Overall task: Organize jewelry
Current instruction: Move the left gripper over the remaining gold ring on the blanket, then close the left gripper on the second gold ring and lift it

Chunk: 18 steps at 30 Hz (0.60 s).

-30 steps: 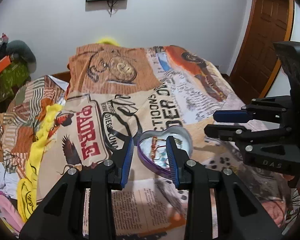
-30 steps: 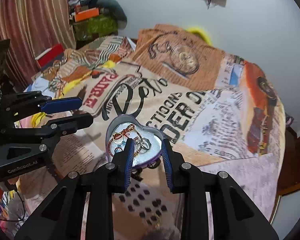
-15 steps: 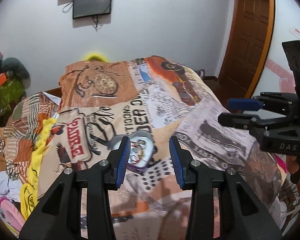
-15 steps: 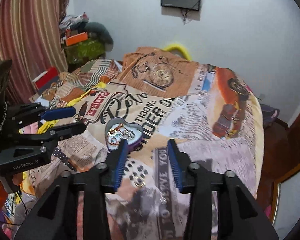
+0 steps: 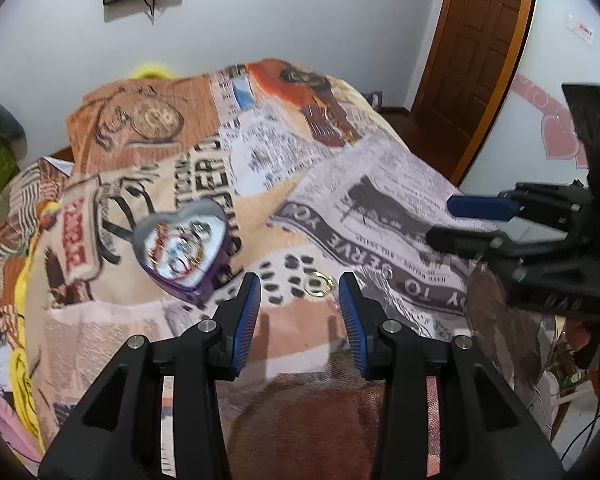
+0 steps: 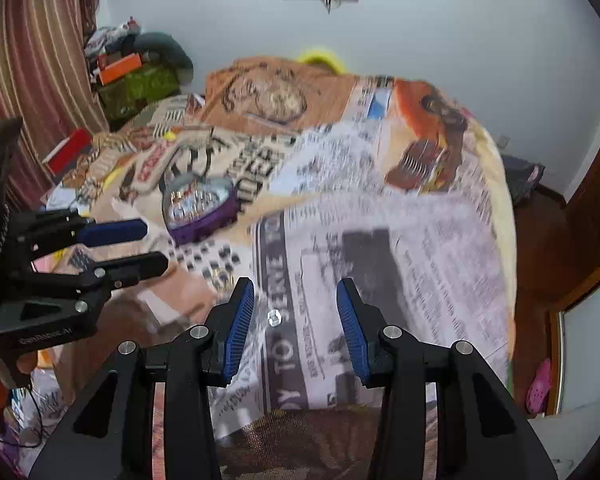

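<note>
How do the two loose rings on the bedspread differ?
The gold ring is a larger hoop lying on the spotted patch between the left gripper's open fingers. The silver ring is smaller and pale, lying on the newsprint band between the right gripper's open fingers. Both lie outside the heart-shaped box, ungripped.

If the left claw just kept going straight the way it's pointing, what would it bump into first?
Most likely the gold ring lying on the printed bedspread. It sits just beyond the open left gripper, framed between its fingertips. Depth is hard to judge, so the fingers might touch the cloth beside it first. The heart-shaped box lies off to the left.
</note>
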Each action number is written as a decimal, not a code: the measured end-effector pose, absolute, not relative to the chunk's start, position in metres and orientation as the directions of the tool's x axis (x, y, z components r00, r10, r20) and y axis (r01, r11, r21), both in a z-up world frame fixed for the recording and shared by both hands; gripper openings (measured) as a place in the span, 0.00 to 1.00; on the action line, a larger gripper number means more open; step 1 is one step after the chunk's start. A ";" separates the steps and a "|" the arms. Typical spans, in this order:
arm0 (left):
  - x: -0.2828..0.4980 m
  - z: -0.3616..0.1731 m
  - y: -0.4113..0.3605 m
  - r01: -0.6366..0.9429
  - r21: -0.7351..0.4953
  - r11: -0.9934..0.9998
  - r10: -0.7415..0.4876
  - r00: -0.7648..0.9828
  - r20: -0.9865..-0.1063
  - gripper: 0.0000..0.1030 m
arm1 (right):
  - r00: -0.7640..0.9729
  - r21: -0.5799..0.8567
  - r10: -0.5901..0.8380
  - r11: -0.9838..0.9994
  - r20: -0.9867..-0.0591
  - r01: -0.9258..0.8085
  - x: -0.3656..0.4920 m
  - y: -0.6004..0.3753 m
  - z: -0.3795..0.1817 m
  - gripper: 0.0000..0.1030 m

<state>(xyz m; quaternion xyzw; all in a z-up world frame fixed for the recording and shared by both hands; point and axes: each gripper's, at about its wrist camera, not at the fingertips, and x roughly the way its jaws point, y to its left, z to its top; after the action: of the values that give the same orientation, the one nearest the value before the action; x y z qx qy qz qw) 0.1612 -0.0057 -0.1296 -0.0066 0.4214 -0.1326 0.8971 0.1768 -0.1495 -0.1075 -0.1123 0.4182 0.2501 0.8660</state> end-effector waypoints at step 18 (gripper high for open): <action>0.170 -0.171 -0.014 0.239 -0.161 0.958 -0.265 0.513 -0.816 0.39 | 0.463 0.008 0.334 0.818 -0.821 -0.576 0.179 -0.138 -0.162 0.15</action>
<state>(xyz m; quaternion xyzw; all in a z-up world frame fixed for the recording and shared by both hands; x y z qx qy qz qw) 0.1704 -0.0138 -0.1710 -0.0139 0.4715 -0.1450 0.8697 0.1794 -0.1378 -0.1620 -0.1365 0.4425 0.2693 0.8444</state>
